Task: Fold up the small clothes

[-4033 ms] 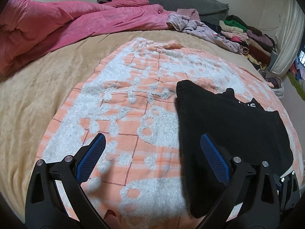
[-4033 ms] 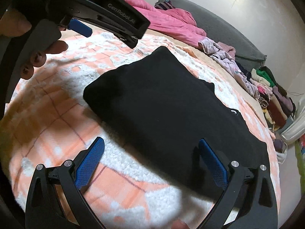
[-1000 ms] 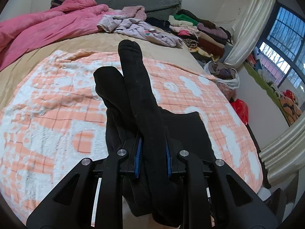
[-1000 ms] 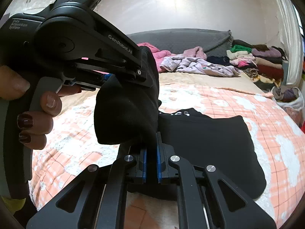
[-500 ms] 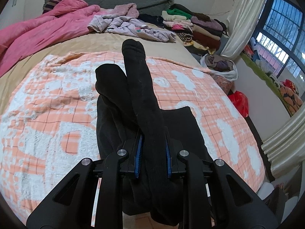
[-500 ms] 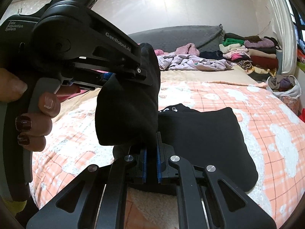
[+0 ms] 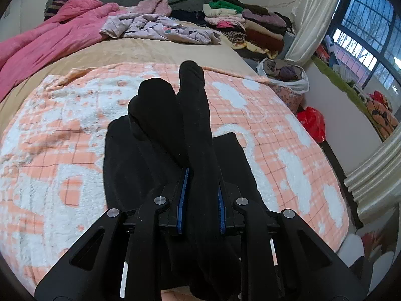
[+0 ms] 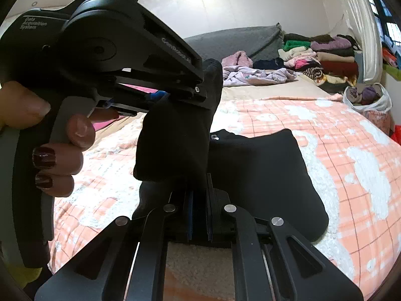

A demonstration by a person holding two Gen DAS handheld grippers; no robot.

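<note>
A black garment (image 7: 160, 130) lies on the orange-and-white blanket (image 7: 62, 135), with its near edge lifted. My left gripper (image 7: 199, 198) is shut on a bunched fold of it that stands up between the blue pads. My right gripper (image 8: 199, 213) is shut on the same black garment (image 8: 175, 138) a little lower. The rest of the garment (image 8: 263, 170) lies flat on the blanket (image 8: 351, 150). The left gripper (image 8: 198, 87) shows in the right wrist view, held by a hand, gripping the fold's top.
A pink quilt (image 7: 50, 37) and loose lilac clothes (image 7: 155, 27) lie at the far side of the bed. A stack of folded clothes (image 7: 245, 22) sits at the far right. A white bag of clothes (image 7: 285, 72) and a red bag (image 7: 310, 123) stand beside the bed.
Four seconds ago both grippers were open over the flat garment. Now both are shut on its lifted edge. Over the last second the fold has been carried slightly forward over the garment.
</note>
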